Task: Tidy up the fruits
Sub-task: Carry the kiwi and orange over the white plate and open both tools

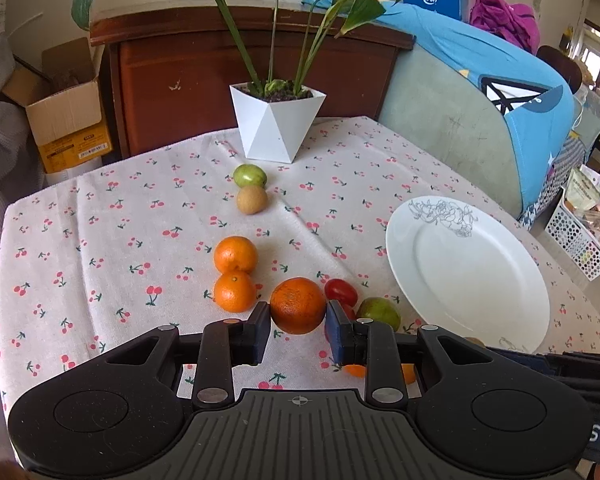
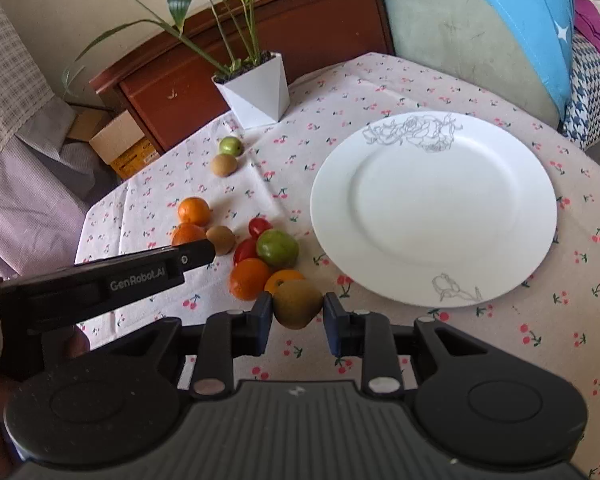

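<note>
The left gripper is pointing steeply down at the cherry-print tablecloth, its pads clamping an orange, while the right gripper is tilting down likewise and pinching a brownish-green fruit. In the right wrist view the white plate is lying at two o'clock from that fruit, a cluster of oranges, red tomatoes and a green fruit is crowding at eleven o'clock, and the left gripper's black body is reaching in at nine o'clock. A white planter is standing at the far edge, at twelve o'clock.
</note>
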Available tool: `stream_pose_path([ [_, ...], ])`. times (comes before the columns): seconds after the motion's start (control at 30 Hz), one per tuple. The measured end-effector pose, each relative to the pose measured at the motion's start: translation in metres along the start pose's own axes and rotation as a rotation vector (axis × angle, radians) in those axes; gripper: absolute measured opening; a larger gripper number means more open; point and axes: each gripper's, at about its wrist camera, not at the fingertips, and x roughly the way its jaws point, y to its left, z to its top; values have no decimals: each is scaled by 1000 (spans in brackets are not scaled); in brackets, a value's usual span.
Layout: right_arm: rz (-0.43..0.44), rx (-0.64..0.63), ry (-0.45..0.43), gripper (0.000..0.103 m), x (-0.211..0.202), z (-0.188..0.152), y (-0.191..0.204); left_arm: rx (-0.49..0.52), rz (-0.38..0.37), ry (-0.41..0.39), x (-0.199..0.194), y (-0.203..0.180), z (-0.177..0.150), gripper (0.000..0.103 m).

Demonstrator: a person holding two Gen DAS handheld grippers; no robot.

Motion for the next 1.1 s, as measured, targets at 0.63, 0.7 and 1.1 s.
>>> stream_pose_path([
  [0.63, -130, 225, -168, 27, -29, 30, -62, 135, -168, 4, 8, -69, 21, 27],
  [0.7, -126, 257, -151, 27, -26, 27, -67, 138, -175, 25, 15, -73, 20, 27],
  [1.1, -147, 356, -89, 27, -12, 20, -80, 143, -188, 101, 46, -85, 12, 28],
])
